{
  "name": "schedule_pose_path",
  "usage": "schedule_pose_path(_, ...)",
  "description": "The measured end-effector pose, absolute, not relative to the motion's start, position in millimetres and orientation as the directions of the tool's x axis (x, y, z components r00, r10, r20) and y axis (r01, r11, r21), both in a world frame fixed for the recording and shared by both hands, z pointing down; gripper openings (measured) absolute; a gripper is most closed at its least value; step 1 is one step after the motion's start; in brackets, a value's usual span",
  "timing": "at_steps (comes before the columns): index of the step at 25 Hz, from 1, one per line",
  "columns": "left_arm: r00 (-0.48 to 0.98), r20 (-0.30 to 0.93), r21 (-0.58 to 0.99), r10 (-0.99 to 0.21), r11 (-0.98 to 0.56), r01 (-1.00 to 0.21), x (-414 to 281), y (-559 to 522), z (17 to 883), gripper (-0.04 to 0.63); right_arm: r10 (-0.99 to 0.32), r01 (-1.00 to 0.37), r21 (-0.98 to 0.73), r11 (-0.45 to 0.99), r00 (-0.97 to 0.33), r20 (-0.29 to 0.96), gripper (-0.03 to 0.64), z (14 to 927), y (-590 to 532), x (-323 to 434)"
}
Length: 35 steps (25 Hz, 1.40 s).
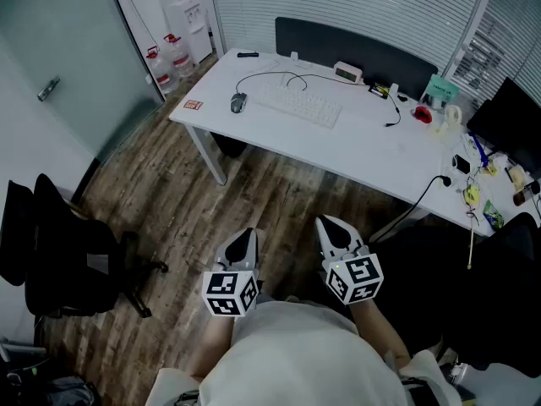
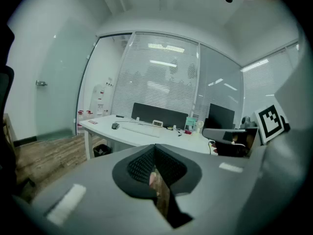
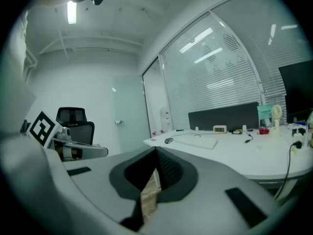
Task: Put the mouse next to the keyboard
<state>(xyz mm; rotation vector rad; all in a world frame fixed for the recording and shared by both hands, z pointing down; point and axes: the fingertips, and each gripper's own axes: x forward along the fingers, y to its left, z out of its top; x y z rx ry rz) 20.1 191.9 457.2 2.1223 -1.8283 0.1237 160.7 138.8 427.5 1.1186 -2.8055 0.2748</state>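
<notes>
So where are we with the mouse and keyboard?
Looks done: the mouse lies right beside the keyboard on the desk. Nothing in hand: left tool and right tool are both shut and empty, well short of the desk, over the floor. Nothing obvious left.

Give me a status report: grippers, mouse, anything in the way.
Left gripper and right gripper shut, empty, short of the desk. Mouse already at left end of keyboard. Nothing seen blocking.
</notes>
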Motion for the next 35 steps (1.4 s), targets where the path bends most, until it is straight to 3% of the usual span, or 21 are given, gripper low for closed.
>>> schedule_pose_path(21, 0.194, 0.256, 0.194, -0.947, -0.146, -0.97, 34.9, 210.3, 452.5, 0.028, -0.635, -0.652, -0.085, 0.754, -0.755, 0.163, 0.002, 418.8, 157.4, 156.8)
schedule_pose_path(29, 0.201, 0.248, 0.208, -0.948, -0.151, -0.966, 24.6, 215.3, 450.7, 0.167, -0.592, -0.62, -0.117, 0.776, -0.779, 0.204, 0.232, 428.1, 161.7, 148.6)
schedule_pose_path(35, 0.223, 0.244, 0.235, -0.944, -0.165, -0.958, 21.7, 204.4, 454.7, 0.217, -0.584, -0.62, -0.134, 0.773, -0.778, 0.231, 0.279, 438.0, 156.8, 145.2)
